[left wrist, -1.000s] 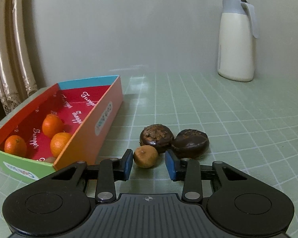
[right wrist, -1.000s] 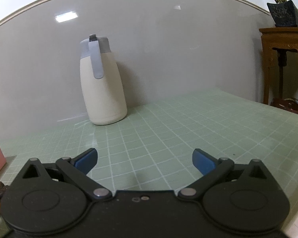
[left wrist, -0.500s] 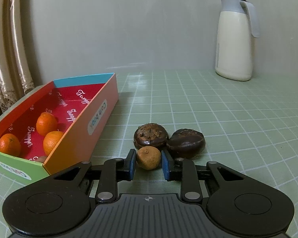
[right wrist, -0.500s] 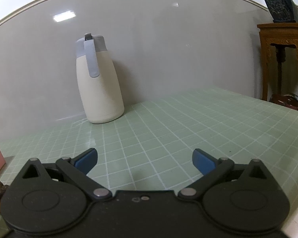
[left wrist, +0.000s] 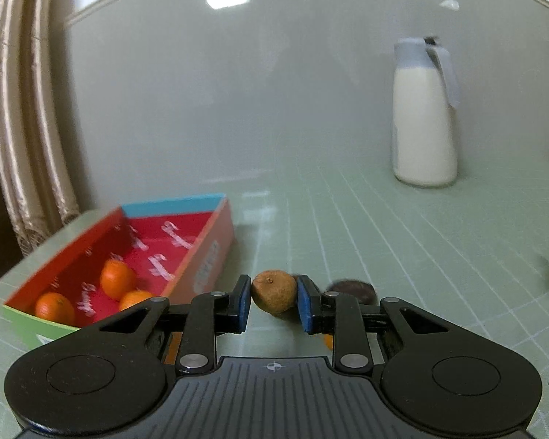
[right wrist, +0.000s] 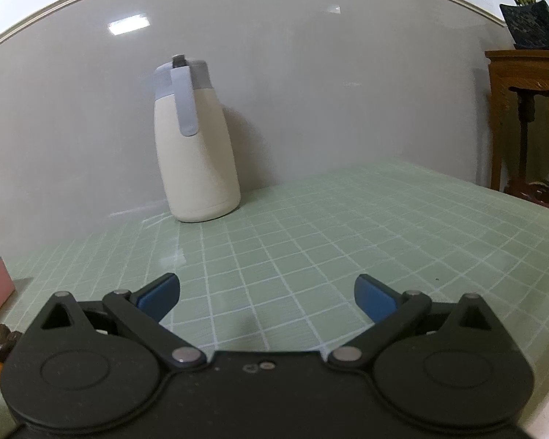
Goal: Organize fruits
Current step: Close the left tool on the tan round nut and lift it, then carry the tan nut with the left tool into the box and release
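Our left gripper (left wrist: pixel 273 298) clamps the brown fruit (left wrist: pixel 273 295) above the table (left wrist: pixel 402 241), right of the box (left wrist: pixel 205 256) holding oranges (left wrist: pixel 116 278). Our right gripper (right wrist: pixel 267 294) hangs wide, holding nothing.

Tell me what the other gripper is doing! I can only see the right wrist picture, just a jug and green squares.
Observer: The left gripper has its jaws shut on a small brown fruit.
Operator: Is it going in a box?
Observer: Probably. A red box sits just to its left, with three oranges inside.
Operator: Any fruit left out?
Observer: Yes, a dark fruit lies on the table behind the jaws.
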`<state>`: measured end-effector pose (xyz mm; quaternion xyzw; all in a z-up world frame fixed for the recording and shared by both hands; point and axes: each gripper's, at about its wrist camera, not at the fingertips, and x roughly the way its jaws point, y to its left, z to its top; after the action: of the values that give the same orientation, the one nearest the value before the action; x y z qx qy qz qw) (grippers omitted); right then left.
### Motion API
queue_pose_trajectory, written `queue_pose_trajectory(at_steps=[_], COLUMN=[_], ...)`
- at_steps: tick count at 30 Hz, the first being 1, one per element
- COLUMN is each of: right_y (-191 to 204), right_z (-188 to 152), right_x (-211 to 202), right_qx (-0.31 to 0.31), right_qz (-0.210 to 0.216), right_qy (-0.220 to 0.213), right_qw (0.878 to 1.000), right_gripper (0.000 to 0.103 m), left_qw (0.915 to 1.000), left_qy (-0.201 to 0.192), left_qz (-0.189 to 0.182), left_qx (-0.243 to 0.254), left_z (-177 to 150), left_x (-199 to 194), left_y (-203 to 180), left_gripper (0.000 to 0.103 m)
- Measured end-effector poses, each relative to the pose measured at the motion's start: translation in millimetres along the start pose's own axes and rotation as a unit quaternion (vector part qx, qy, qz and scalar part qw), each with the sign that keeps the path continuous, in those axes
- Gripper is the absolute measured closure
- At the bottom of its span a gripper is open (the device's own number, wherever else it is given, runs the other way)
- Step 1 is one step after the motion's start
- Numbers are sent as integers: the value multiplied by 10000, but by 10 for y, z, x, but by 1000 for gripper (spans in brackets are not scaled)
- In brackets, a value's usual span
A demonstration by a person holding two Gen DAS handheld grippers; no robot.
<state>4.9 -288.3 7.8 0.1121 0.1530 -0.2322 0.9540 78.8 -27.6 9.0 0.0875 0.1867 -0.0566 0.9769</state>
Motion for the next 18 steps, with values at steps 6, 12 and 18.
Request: queue_pose_trajectory(at_steps=[6, 12, 18], right_y=[108, 306, 485], right_z=[-12, -32, -59], right_x=[10, 7, -15], right_qx=[-62, -221, -339], right_qz=[108, 304, 525], right_qy=[20, 49, 88], right_qw=[9999, 9993, 9980], right_gripper=[1, 1, 1], left_qw=[9983, 9933, 9858], left_qy=[-196, -32, 343], left_qz=[487, 1005, 1400], left_qx=[-251, -562, -862], left_z=[56, 53, 20], left_x=[-59, 24, 166], left_y=[263, 594, 878], left_gripper=[76, 76, 76])
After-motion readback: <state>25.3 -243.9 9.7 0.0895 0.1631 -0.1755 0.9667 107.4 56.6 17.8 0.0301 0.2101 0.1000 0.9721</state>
